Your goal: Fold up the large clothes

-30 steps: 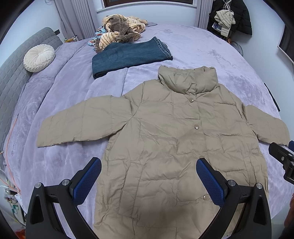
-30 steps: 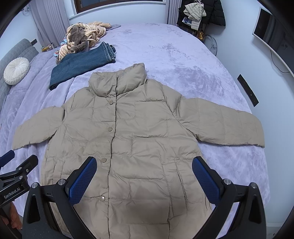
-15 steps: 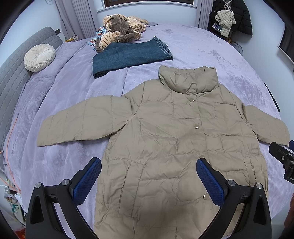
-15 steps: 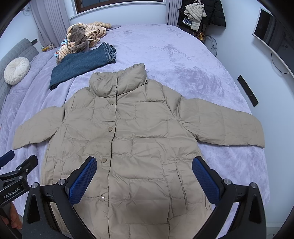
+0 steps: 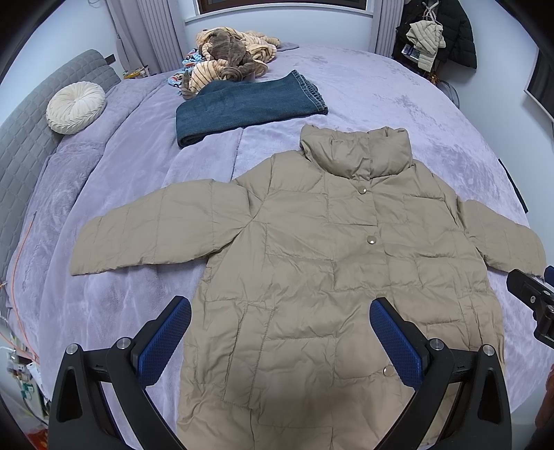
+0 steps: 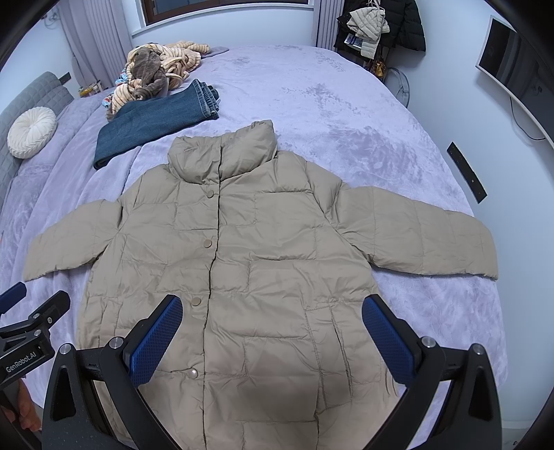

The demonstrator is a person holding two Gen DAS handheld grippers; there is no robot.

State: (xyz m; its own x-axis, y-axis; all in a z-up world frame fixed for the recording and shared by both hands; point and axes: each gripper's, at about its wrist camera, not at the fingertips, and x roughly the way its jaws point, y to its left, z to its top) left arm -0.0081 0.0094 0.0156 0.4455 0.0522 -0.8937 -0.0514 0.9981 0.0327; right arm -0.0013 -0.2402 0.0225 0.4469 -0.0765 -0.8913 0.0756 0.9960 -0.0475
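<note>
A beige quilted puffer jacket (image 5: 322, 263) lies flat and face up on the lilac bed (image 5: 398, 93), buttoned, collar at the far end, both sleeves spread out. It also shows in the right wrist view (image 6: 270, 263). My left gripper (image 5: 280, 332) is open and empty above the jacket's lower left part. My right gripper (image 6: 271, 329) is open and empty above the jacket's lower front. The left sleeve (image 5: 155, 228) and right sleeve (image 6: 426, 235) lie straight out to the sides.
Folded blue jeans (image 5: 242, 110) lie beyond the collar. A heap of striped clothes (image 5: 232, 55) sits further back. A round white cushion (image 5: 74, 107) leans on the grey headboard (image 5: 27, 145). Coats hang at the far right (image 6: 384, 20). A screen is on the right wall (image 6: 512, 65).
Nothing has visibly changed apart from a very slight drift of both views; the jacket and both open grippers stay as they were.
</note>
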